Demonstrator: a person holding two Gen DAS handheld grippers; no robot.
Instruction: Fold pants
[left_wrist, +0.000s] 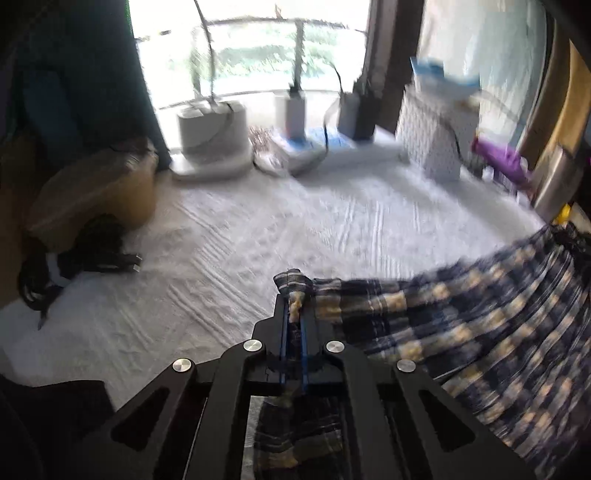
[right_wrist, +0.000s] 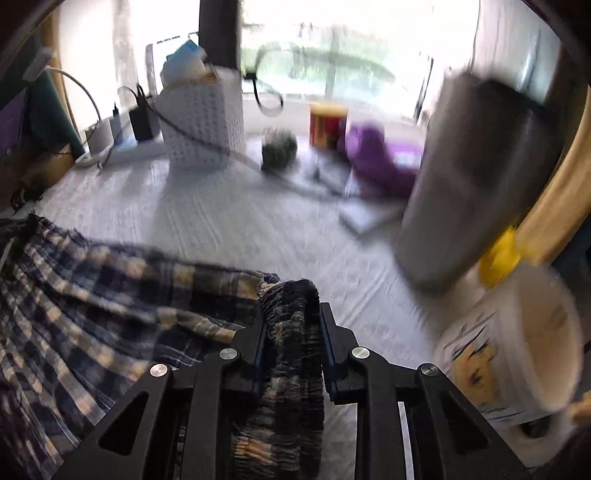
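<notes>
The pants (left_wrist: 480, 317) are dark blue and cream plaid cloth, spread across a white-covered surface (left_wrist: 258, 229). In the left wrist view my left gripper (left_wrist: 294, 295) is shut on a thin bunched corner of the pants, and the cloth runs off to the right. In the right wrist view my right gripper (right_wrist: 291, 314) is shut on a thick gathered band of the pants (right_wrist: 92, 288), which stretch away to the left. The band bulges up between the fingers (right_wrist: 327, 325). Both views are blurred.
At the back stand a white patterned box (right_wrist: 205, 118), chargers with cables (right_wrist: 138, 118), a purple item (right_wrist: 380, 158) and a red can (right_wrist: 327, 123). A grey bin (right_wrist: 476, 177) and a white printed mug (right_wrist: 517, 343) sit at right. Black cables (left_wrist: 74, 266) lie at left.
</notes>
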